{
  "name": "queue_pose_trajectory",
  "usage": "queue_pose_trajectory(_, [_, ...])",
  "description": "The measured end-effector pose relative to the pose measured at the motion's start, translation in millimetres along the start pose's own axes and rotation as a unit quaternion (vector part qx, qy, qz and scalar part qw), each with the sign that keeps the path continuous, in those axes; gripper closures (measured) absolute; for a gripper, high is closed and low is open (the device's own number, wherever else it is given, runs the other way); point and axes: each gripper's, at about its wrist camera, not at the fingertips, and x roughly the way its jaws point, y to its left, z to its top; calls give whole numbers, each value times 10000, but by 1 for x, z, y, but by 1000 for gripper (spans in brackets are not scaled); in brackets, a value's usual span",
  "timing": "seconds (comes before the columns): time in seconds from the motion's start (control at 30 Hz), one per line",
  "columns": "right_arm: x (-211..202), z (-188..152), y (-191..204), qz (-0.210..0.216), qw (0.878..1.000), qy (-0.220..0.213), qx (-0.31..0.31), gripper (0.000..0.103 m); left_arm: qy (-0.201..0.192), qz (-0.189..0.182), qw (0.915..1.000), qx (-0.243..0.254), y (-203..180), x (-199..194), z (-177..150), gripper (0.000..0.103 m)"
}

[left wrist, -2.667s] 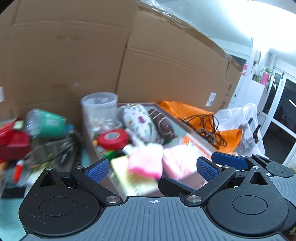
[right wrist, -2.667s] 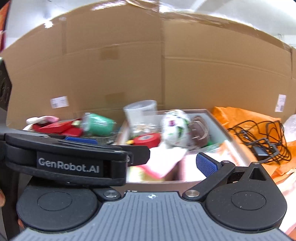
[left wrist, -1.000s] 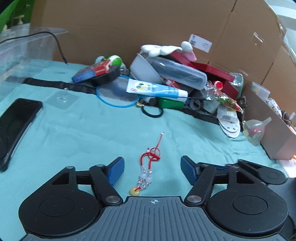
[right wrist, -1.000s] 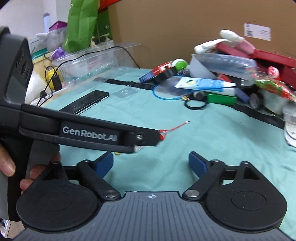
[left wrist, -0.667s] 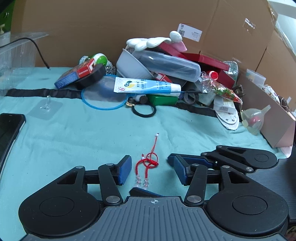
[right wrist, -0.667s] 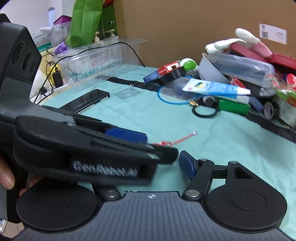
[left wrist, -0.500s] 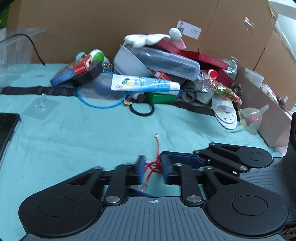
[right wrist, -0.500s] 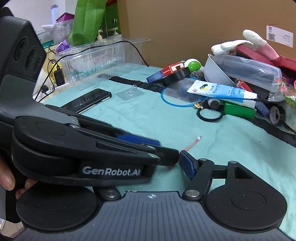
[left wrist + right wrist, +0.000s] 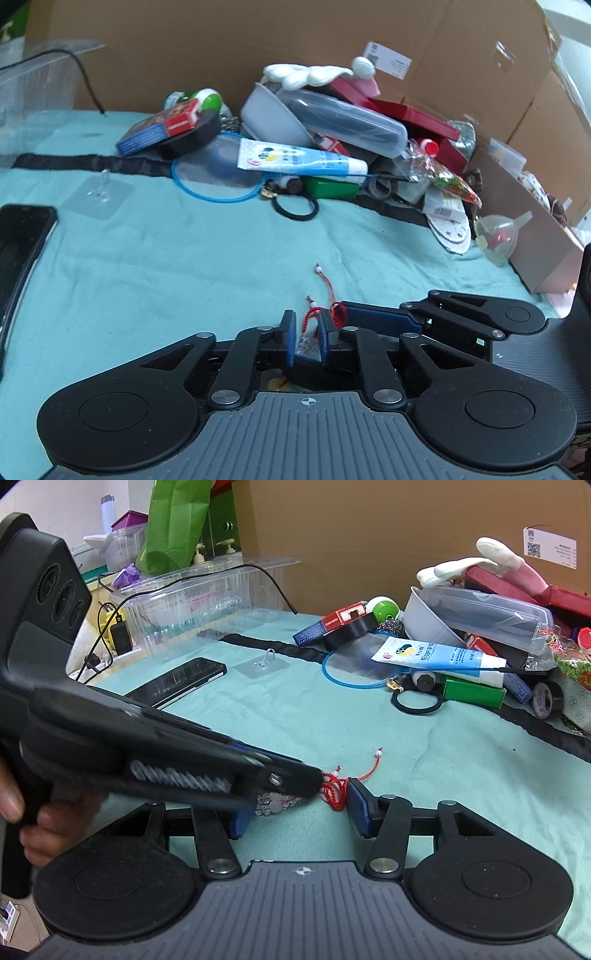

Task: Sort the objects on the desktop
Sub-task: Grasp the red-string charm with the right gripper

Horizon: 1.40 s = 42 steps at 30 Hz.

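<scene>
A red cord bracelet (image 9: pixel 312 321) with clear beads lies bunched on the teal mat (image 9: pixel 166 266). My left gripper (image 9: pixel 307 325) has its jaws close together around the cord and beads, pads pressing on them while the jaws ease slightly open. In the right wrist view the left gripper (image 9: pixel 312 780) reaches in from the left, its tip over the beads (image 9: pixel 273 800). My right gripper (image 9: pixel 297 814) straddles the same bracelet, its jaws closing. Its right pad (image 9: pixel 357 810) sits just beside the red knot (image 9: pixel 334 792), and its left pad is mostly hidden. One right finger (image 9: pixel 380 320) shows beside the left jaws.
A pile at the back holds a toothpaste tube (image 9: pixel 303 162), a black hair tie (image 9: pixel 295 208), boxes and a grey bowl (image 9: pixel 273 114). A phone (image 9: pixel 177 681) and a clear hook plate (image 9: pixel 262 666) lie on the left. A cardboard box (image 9: pixel 535 229) and funnel (image 9: pixel 498 236) stand on the right.
Both grippers left the box of sorted things and came down over the mat. The left jaws closed around the bracelet and bunched it. The right jaws narrowed around it.
</scene>
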Motion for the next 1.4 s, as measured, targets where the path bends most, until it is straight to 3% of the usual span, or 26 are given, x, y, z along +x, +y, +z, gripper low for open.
queue_pose_trajectory(0.07, [1, 1, 1, -20, 10000, -4, -2, 46, -22, -25, 9998, -199, 6, -3, 0, 69])
queue_pose_trajectory(0.17, [2, 2, 3, 29, 10000, -14, 10, 60, 15, -166, 9994, -304, 6, 0, 1, 57])
queue_pose_trajectory(0.27, [-2, -1, 2, -45, 10000, -37, 66, 63, 34, -215, 9994, -252, -1, 2, 1, 55])
queue_pose_trajectory(0.37, [-5, -3, -6, -120, 9997, -31, 213, 76, 6, -288, 9992, -284, -1, 5, 1, 53])
queue_pose_trajectory(0.53, [-6, -3, -12, -240, 9990, -4, 380, 95, -17, -473, 9960, -761, 8, 10, 5, 47])
queue_pose_trajectory(0.67, [-11, -5, -15, -234, 9982, 6, 550, 96, -26, -364, 9978, -561, -3, 12, 7, 49])
queue_pose_trajectory(0.8, [-19, -11, -20, -280, 9966, -49, 778, 97, 28, -512, 9964, -675, -3, 14, 6, 48])
queue_pose_trajectory(1.0, [-31, -19, -40, -137, 9916, -191, 1271, 98, 91, -1190, 9921, -388, -3, 5, -5, 41])
queue_pose_trajectory(1.13, [-37, -20, -46, -24, 9908, -256, 1331, 98, 68, -1065, 9935, -388, 2, 5, -8, 45])
queue_pose_trajectory(1.27, [-41, -20, -46, -196, 9915, -312, 1245, 98, 42, -969, 9943, -451, -1, 9, -2, 46])
queue_pose_trajectory(1.4, [-43, -21, -51, -368, 9909, -303, 1259, 98, -252, -438, 9974, -505, -1, 16, 13, 37])
